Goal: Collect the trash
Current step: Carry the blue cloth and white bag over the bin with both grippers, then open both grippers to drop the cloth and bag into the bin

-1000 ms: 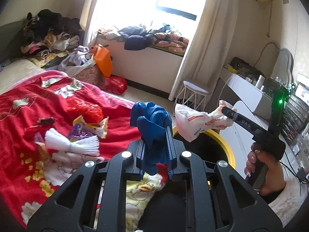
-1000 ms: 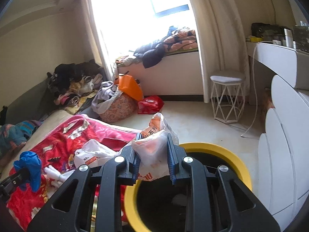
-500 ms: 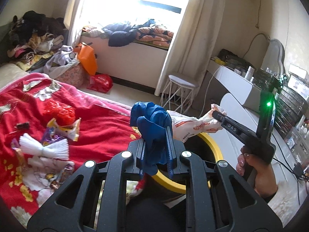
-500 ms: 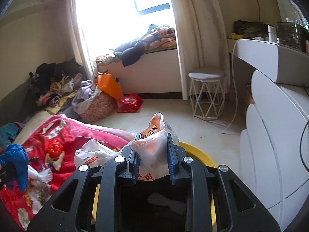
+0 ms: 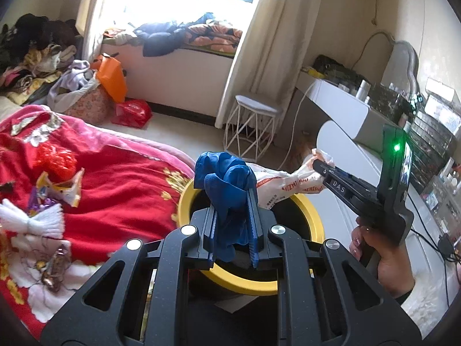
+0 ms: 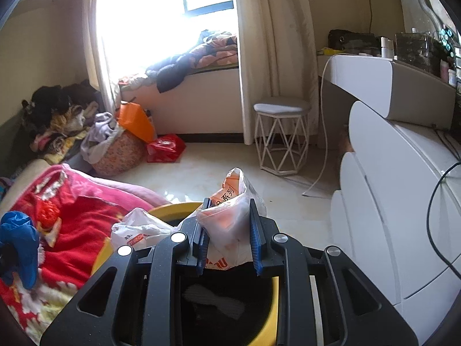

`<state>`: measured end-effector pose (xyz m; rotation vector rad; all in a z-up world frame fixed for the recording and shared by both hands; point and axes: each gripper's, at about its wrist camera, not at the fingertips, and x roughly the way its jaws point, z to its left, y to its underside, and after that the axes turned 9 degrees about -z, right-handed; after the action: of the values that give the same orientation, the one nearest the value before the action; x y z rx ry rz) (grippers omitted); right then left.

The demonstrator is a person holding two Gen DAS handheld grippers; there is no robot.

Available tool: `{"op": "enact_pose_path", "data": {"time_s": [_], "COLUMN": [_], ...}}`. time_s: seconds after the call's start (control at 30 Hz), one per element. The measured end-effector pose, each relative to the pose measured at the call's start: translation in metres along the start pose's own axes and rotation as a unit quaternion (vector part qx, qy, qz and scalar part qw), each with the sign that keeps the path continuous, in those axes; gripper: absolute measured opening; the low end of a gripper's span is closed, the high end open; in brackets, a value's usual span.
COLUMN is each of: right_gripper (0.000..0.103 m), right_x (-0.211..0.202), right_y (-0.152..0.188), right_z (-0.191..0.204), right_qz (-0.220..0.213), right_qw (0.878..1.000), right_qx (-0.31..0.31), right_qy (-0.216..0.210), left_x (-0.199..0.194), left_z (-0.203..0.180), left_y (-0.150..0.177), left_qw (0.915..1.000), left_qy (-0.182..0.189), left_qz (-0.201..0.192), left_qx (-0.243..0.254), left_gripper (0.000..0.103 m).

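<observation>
Two grippers hang over the yellow-rimmed bin (image 5: 311,219) beside the bed (image 5: 121,190). Left gripper (image 5: 232,225) clamped on a crumpled blue glove (image 5: 227,178), which bunches above the fingertips and dangles below them, over the bin's near rim. Right gripper (image 6: 229,230) clamped on a white plastic bag (image 6: 227,225) with orange print; the bag's loose end trails left across the rim. A person's hand (image 5: 383,256) grips the right handle. Pale scrap lies inside the bin. Wrappers (image 5: 57,190) lie scattered on the red blanket.
</observation>
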<state>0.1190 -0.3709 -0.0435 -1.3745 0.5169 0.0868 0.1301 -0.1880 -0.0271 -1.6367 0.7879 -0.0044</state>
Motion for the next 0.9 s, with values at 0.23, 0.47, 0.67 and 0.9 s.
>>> {"op": "enact_pose_path", "data": {"time_s": [0.23, 0.47, 0.67, 0.9], "right_gripper": [0.023, 0.024, 0.034, 0.039], "right_x": [0.009, 0.016, 0.014, 0.02], "right_y": [0.009, 0.014, 0.01, 0.009], "right_z": [-0.006, -0.009, -0.012, -0.019], "right_qz": [0.01, 0.028, 0.026, 0.034], "right_qw": [1.0, 1.0, 0.998, 0.995], "right_qx": [-0.013, -0.003, 0.028, 0.059], "right_qy": [0.015, -0.005, -0.048, -0.068], "left_x": [0.027, 0.054, 0.073, 0.074], "left_z": [-0.006, -0.008, -0.009, -0.013], "left_y": [0.012, 0.02, 0.03, 0.03], "left_qw": [0.9995, 0.9985, 0.9972, 0.9972], "left_qy": [0.016, 0.022, 0.021, 0.033], "left_qz": [0.026, 0.051, 0.071, 0.066], "left_qx": [-0.001, 0.001, -0.009, -0.008], "left_gripper": [0.013, 0.013, 0.03, 0.078]}}
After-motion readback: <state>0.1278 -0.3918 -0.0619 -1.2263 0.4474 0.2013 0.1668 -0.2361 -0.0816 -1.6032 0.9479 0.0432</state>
